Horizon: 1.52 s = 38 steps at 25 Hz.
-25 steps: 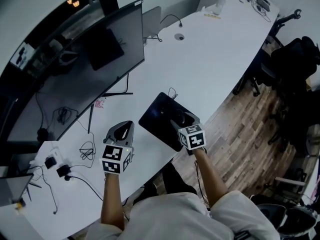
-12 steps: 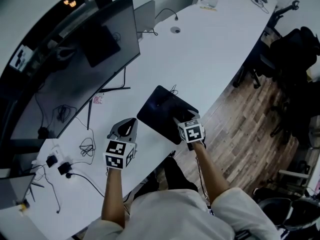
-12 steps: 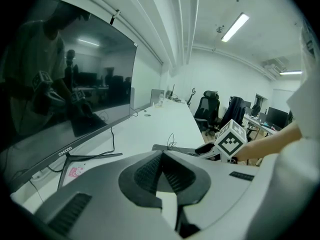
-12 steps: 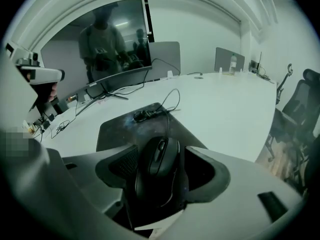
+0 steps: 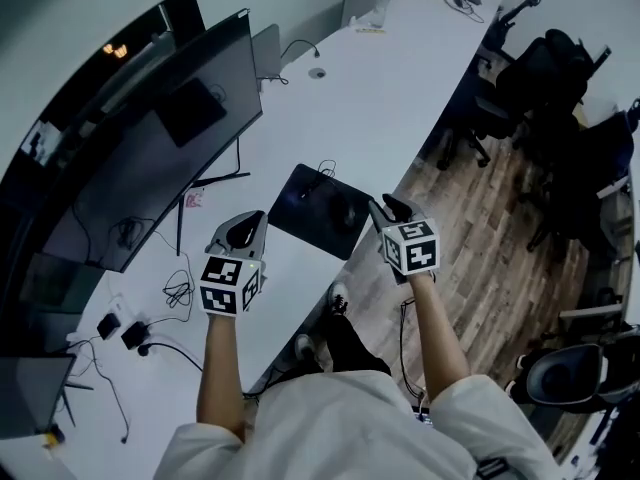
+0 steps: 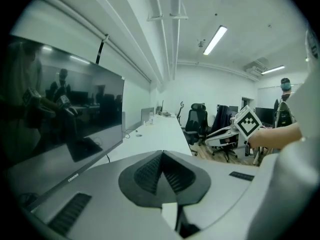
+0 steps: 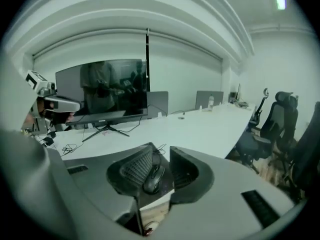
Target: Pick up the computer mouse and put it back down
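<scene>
The dark computer mouse (image 5: 349,213) lies on the black mouse pad (image 5: 308,200) near the desk's front edge. My right gripper (image 5: 385,207) hangs above the pad's right corner, over the desk edge. Its jaws are apart and closing. In the right gripper view the mouse (image 7: 154,178) shows through the gap of the right gripper (image 7: 161,157), lying on the pad beyond it and untouched by the pads. My left gripper (image 5: 250,228) hovers over the white desk (image 5: 380,108) left of the pad. In its own view the left gripper (image 6: 162,171) is shut, with nothing in it.
A wide curved monitor (image 5: 150,158) stands at the desk's left on a thin stand. Loose cables and adapters (image 5: 170,293) lie near the left gripper. A laptop (image 5: 266,50) sits farther back. Office chairs (image 5: 540,78) stand on the wooden floor (image 5: 480,228) to the right.
The right gripper has lifted off the mouse and drawn back to the pad's right corner, its jaws now narrower. The mouse stays on the pad. The left gripper has risen slightly.
</scene>
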Available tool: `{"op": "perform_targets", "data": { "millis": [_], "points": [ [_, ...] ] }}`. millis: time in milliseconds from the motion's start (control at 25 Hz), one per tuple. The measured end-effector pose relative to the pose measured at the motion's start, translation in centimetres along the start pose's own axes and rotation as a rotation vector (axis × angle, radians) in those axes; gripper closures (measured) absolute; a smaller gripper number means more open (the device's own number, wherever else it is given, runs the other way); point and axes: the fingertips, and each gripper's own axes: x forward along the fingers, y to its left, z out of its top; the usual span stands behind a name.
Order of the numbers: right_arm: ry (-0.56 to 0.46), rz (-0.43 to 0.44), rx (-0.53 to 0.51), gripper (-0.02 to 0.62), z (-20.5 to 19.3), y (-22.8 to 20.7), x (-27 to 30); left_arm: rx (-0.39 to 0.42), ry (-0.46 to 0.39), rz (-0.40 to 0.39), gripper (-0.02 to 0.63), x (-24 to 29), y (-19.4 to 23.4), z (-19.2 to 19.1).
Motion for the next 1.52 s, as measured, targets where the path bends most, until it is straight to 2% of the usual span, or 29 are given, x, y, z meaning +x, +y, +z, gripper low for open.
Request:
{"op": "perform_targets", "data": {
  "millis": [80, 160, 520, 800, 1160, 1520],
  "points": [
    [-0.045, -0.053, -0.022, 0.539, 1.8, 0.1, -3.6, 0.029, -0.044, -0.014, 0.594, -1.8, -0.9, 1.7],
    [-0.092, -0.098, -0.038, 0.577, 3.5, 0.3, -6.9, 0.059, -0.087, -0.028, 0.594, -3.5, -1.8, 3.3],
    [-0.243, -0.210, -0.163, 0.580, 8.5, 4.1, -19.1, 0.124, -0.258, -0.066, 0.594, -10.5, -5.0, 8.6],
    [-0.327, -0.202, -0.205, 0.581, 10.8, 8.0, -25.3, 0.186, -0.349, -0.104, 0.594, -14.9, -7.9, 11.3],
    [-0.390, -0.190, -0.253, 0.581, 12.6, 11.4, -28.7, 0.239, -0.393, -0.104, 0.594, -17.6, -9.7, 12.7],
    [-0.383, -0.205, -0.270, 0.582, 12.4, 10.7, -28.4, 0.260, -0.395, -0.118, 0.594, -16.9, -10.8, 13.1]
  ]
}}
